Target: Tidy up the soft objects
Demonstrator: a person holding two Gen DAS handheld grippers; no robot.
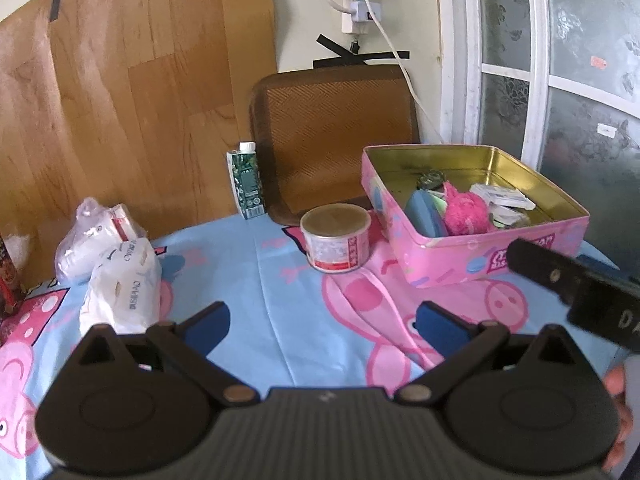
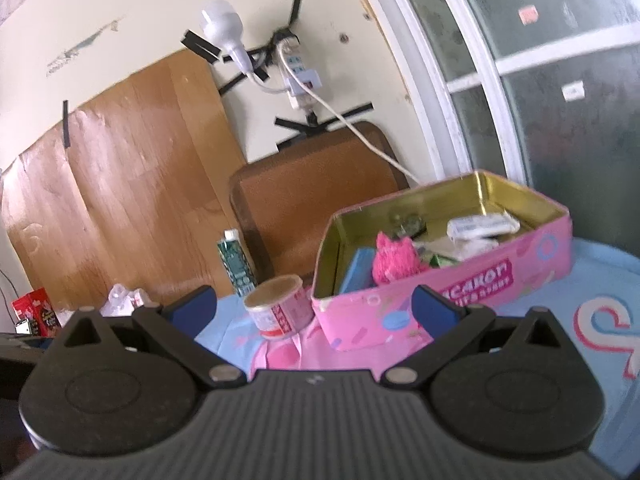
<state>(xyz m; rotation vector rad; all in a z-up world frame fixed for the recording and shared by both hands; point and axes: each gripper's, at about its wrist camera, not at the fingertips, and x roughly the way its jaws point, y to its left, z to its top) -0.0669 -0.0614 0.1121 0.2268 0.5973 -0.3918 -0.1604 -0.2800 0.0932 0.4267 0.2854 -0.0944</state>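
Both claws are spread wide and hold nothing. The left claw hovers low over the tabletop, at the bottom centre of its frame; the right claw sits higher, aimed toward the pink tin at centre right of its view.

The soft things left outside the tin are two tissue packs at the left of the left wrist view. The nearer tissue pack stands roughly on end, its long axis running bottom to top of the frame with a slight lean to the right, just up and left of the left claw's left finger. The farther bag of tissues slumps behind it, touching or nearly so; its axis is hard to read. A pink plush toy already lies inside the tin, beside a blue item and some white packets.

Risks, as I judge them: the nearer pack is slippery film and upright, so a push from one finger could topple it onto the bag instead of seating it between the fingers. Carrying it across could clip the small can, which stands just left of the tin. The tin's contents crowd its near right part, so a bulky pack may ride up over the rim. The right claw's arm also crosses the right side of the left view, so the two could collide near the tin.
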